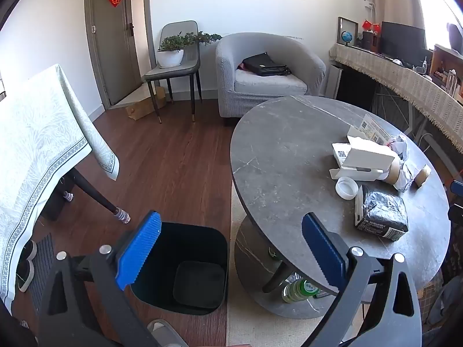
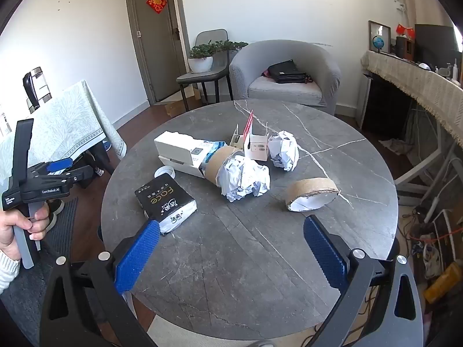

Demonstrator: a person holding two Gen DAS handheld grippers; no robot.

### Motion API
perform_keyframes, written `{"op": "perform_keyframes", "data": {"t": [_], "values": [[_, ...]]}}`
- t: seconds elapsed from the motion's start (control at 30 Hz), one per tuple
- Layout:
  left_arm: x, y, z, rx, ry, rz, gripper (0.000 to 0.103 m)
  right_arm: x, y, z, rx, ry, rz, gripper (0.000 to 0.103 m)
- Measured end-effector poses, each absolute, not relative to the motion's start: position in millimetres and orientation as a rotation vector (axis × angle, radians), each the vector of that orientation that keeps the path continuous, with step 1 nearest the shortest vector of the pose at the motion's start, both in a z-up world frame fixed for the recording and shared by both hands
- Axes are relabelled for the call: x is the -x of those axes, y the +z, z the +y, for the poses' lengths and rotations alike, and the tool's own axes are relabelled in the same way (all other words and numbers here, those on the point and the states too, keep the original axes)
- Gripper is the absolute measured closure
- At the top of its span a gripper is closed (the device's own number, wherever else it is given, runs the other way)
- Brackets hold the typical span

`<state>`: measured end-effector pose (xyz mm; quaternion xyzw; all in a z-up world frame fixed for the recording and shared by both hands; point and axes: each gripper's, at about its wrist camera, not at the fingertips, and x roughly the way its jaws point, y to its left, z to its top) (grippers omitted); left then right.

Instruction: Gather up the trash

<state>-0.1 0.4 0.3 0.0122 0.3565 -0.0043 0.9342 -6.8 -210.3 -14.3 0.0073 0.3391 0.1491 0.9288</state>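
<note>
Left view, gripper: left gripper [image 1: 231,245] at the bottom of the frame, two blue ribbed pads spread wide, nothing between them.
Left view, bin: one black plastic bin [image 1: 185,266], square with rounded corners, on the wood floor at lower centre, just left of the table.
Left view, table: one round grey marbled table [image 1: 289,156] at the right, trash clustered at its far right edge.
Left view, trash: one black tissue pack [image 1: 382,212]; one round white lid [image 1: 346,188] just left of it; one open white box [image 1: 361,162] above them.
Right view, gripper: right gripper [image 2: 231,248] at the bottom, two blue pads wide apart, empty, above the tabletop.
Right view, paper: two crumpled white paper balls [image 2: 246,180] at the centre.
Right view, cardboard: two brown cardboard rings, one ring [image 2: 312,195] right of centre, the other touching the box.
Right view, carton: one small open carton [image 2: 256,144], upright, behind the paper.
Right view, hand: one hand [image 2: 20,225] at the left edge grips the other gripper's handle.
</note>
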Motion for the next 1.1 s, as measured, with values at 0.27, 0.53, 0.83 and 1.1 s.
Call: {"op": "perform_keyframes", "data": {"t": [0.27,0.53,0.83,1.1], "values": [[-1.7,1.4,4.5,-0.025,-0.008,0.732,0.003,6.9,-15.0,-209.0,-0.009,0.307,0.693,0.003],[-2.2,3.0,0.7,-0.033,-0.005,0.731,0.003,7.9,-16.9,-208.4,-0.009,0.306,0.697,0.003],[-1.8,4.7,0.9,-0.030,-0.005,0.731,0.003,6.0,-13.6,-210.2,-0.012,0.308,0.697,0.003],[0.9,3.9,0.5,-0.029,-0.010,0.728,0.003,7.9,-12.5,-209.4,-0.011,0.306,0.693,0.003]]}}
